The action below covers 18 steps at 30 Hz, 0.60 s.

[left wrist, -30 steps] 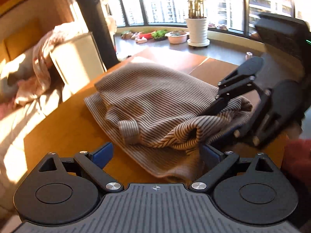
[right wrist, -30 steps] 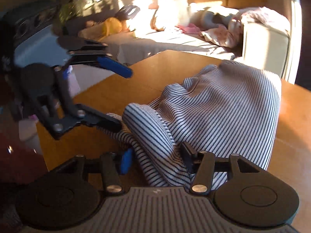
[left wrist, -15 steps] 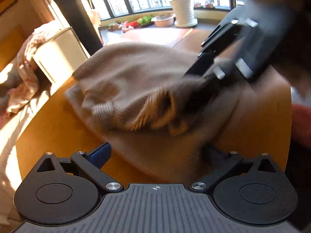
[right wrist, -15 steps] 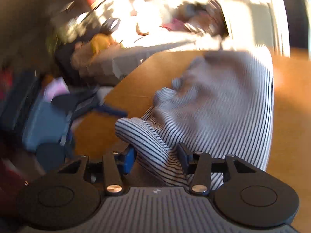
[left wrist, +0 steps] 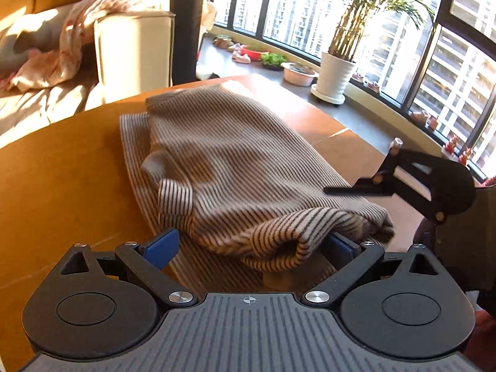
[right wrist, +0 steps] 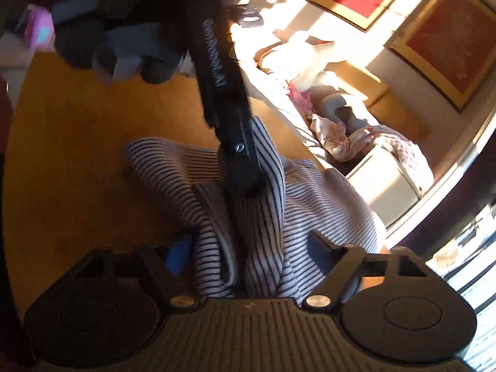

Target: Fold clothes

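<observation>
Low warm sun pouring through the windows at one o'clock, glare bleaching the panes, striped sweater crisp, fisheye bending every edge, right wrist view dim, hand at eleven o'clock smeared, sofa blown out.

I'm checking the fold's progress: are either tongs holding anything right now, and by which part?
Both tongs have the striped knit sweater between their fingers at its near bunched edge: left tongs around the rolled fold, right tongs, jaws opening, around gathered fabric. A firm pinch cannot be told.
</observation>
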Available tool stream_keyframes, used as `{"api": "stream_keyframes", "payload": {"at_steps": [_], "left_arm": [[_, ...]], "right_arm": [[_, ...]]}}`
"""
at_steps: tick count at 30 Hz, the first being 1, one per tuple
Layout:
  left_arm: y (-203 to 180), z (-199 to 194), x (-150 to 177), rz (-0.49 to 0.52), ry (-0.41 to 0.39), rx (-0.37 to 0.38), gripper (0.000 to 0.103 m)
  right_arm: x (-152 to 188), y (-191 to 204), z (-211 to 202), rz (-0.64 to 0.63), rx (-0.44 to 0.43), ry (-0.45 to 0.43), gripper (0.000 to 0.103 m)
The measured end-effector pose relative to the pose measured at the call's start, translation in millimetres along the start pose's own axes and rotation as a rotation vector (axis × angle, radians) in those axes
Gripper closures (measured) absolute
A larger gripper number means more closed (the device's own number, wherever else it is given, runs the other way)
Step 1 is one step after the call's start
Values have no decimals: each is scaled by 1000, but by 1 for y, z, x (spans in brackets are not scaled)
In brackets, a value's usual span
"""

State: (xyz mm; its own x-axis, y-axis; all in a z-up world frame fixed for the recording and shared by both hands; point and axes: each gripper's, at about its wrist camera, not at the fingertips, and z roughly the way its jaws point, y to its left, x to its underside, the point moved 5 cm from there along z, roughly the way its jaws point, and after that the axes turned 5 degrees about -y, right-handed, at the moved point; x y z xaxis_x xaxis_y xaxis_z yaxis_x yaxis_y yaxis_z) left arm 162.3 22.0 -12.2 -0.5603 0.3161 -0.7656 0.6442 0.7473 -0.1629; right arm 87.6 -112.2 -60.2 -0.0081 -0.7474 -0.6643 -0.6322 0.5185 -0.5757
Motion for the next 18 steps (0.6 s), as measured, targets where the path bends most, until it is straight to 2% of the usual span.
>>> {"api": "stream_keyframes", "payload": {"at_steps": [2, 4, 7, 10, 13, 14, 16, 18], "left_arm": [[5, -13, -1, -9, -23, 21, 3], [12, -30, -4, -27, -62, 27, 3], [29, -44, -11, -71, -114, -29, 3], [36, -34, -18, -131, -126, -53, 3], [31, -14, -24, -172, -133, -72, 4], [28, -3, -28, -171, -133, -80, 5], [24, 19, -33, -173, -127, -102, 22], [22, 41, -33, -206, -104, -118, 28]], "right_arm": [[4, -5, 1, -32, 0, 28, 54], [9, -13, 1, -80, 20, 52, 56], [19, -27, 10, -98, 57, 85, 59], [24, -33, 17, -74, 53, 71, 59], [24, -42, 14, 9, 19, 69, 59], [24, -47, 11, 57, 0, 71, 55], [25, -57, 5, 151, -38, 74, 45], [24, -71, -3, 278, -74, 68, 26]]}}
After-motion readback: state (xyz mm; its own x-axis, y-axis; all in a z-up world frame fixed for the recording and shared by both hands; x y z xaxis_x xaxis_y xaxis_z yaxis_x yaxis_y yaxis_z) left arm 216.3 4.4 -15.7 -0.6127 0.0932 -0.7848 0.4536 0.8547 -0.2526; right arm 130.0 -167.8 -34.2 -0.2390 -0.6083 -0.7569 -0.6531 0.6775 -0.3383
